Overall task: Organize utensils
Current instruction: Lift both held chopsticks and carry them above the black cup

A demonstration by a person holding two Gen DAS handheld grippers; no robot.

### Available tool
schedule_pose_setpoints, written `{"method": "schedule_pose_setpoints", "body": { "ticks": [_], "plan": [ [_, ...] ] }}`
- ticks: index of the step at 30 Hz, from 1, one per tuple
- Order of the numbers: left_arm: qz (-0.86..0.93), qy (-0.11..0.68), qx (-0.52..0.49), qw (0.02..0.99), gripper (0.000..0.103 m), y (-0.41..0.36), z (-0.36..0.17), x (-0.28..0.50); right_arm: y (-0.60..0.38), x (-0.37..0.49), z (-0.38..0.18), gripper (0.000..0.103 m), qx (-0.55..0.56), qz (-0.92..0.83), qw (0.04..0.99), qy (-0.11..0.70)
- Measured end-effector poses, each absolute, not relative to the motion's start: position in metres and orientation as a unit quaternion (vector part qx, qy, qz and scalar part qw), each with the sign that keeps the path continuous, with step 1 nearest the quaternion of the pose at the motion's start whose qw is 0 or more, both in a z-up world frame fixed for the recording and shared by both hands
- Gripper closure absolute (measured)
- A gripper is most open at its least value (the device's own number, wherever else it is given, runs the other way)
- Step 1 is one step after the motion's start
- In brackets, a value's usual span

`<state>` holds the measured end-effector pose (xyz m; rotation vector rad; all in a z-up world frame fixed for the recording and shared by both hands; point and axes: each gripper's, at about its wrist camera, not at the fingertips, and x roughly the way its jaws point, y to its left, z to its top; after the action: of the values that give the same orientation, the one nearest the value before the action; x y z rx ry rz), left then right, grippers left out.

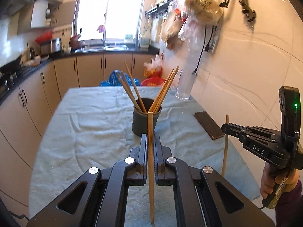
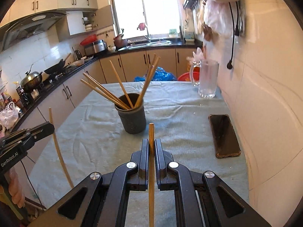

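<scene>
Here, I hold a gripper in each hand above a worktop [image 1: 85, 132] covered with a pale blue-green cloth. My left gripper [image 1: 150, 141] has its jaws closed tight on a single wooden chopstick [image 1: 151, 170], which stands nearly upright between them, its top reaching just in front of the holder and its lower end dropping below the jaws. My right gripper [image 2: 151, 147] likewise has its jaws pinched on a second chopstick [image 2: 151, 179], also upright. In the left wrist view the right gripper appears at the right edge, carrying its stick vertically over the near right part of the cloth; in the right wrist view the left gripper shows at the left edge with its stick, bowed by the lens. The two grippers are apart, side by side, both on the near side of a dark grey cylindrical holder [image 2: 133, 119] that stands upright near the middle of the worktop. Several chopsticks in the holder [image 2: 121, 87] lean outward in two fans. A black phone [image 2: 224, 135] lies flat on the cloth to the right, near the tiled wall, and a clear glass mug [image 2: 207, 79] stands at the far right corner.
</scene>
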<state>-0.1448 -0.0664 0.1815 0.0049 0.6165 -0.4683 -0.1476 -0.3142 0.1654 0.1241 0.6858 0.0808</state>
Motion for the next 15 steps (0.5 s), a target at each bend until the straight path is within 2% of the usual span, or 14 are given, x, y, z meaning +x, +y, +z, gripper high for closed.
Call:
{"method": "schedule_pose_setpoints", "body": {
  "ticks": [15],
  "plan": [
    [-0.235,0.273,-0.006,0.933,0.098,-0.059,0.203,-0.162,-0.309,-0.166,0.185,0.097,0.056,0.039,0.951,0.301]
  ]
}}
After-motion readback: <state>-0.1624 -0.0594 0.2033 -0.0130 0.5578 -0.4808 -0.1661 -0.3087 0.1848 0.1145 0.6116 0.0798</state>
